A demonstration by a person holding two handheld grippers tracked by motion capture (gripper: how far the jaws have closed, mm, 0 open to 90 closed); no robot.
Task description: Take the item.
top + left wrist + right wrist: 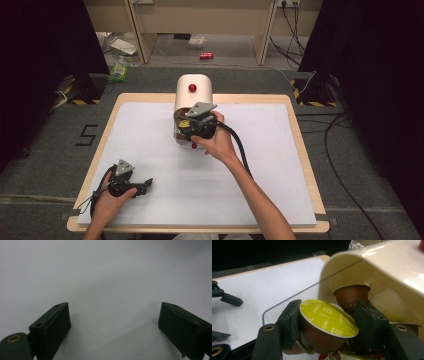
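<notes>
Capsules are sitting inside a cream dispenser (194,90) at the upper middle of the high view, near the far edge of the table (310,175). A white sheet (260,165) is covering most of the table top. The dispenser is carrying a red knob (192,88) on its rounded top.

In the high view the right gripper (192,127) is reaching into the dispenser's open front, with the right hand (217,142) wrapping its body and a black cable (240,145) trailing back toward the lower right. In the right gripper view its jaws are closing on a brown capsule (324,326) with a yellow lid — one pad pressing each side, the lid tilting toward the camera at frame centre. Printed lettering is running across the lid. Behind it, toward the upper right, a second brown capsule (352,293) is standing inside the cream housing, and a white one (388,303) is lying just beside that. A clear curved guard (287,302) is arcing across the front of the opening.

At the lower left of the high view the left gripper (145,184) is resting low over the sheet, held by the left hand (107,202), well apart from the dispenser. In the left gripper view its jaws are standing wide — bare white sheet lying between them.
</notes>
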